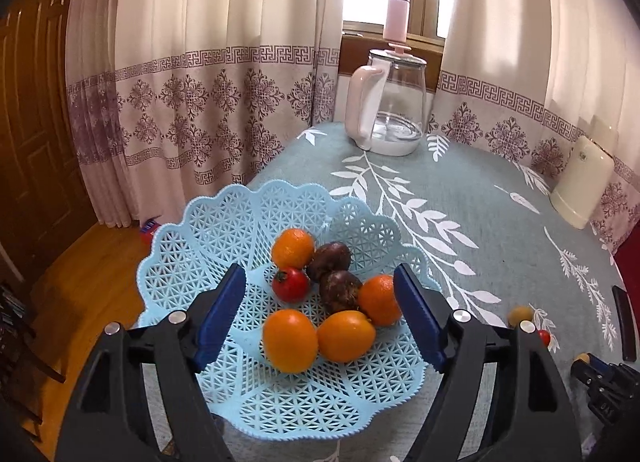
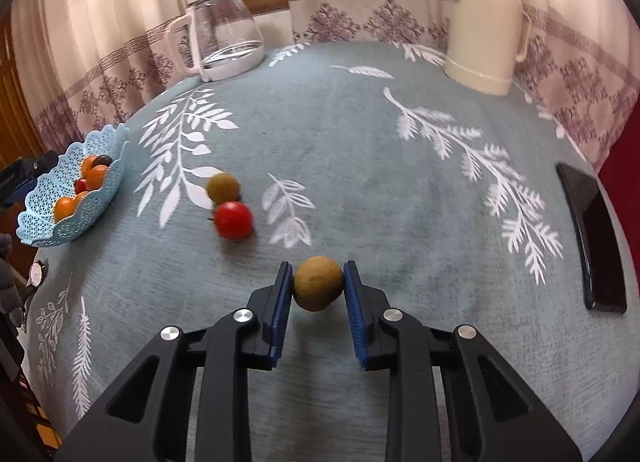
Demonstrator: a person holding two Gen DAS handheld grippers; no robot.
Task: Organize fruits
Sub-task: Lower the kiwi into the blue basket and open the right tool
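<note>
The task was judged largely done: in the left wrist view a blue lattice basket (image 1: 200, 230) at centre frame was seen holding seven fruits, framed by the left gripper (image 1: 320, 322), spread wide and empty. Three fruits were left out. In the right wrist view a brownish-green fruit (image 2: 317, 283) was clamped between the pads of the right gripper (image 2: 318, 286) at lower centre, while a second such fruit (image 2: 223, 187) and a red tomato (image 2: 233, 219) were seen left of centre on the leaf-printed tablecloth (image 2: 360, 142). Curtains (image 1: 180, 82) were hung behind.

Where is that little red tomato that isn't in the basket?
In the right wrist view the loose tomato lies on the tablecloth, touching a brownish-green fruit, between the blue basket and the right claw.
</note>
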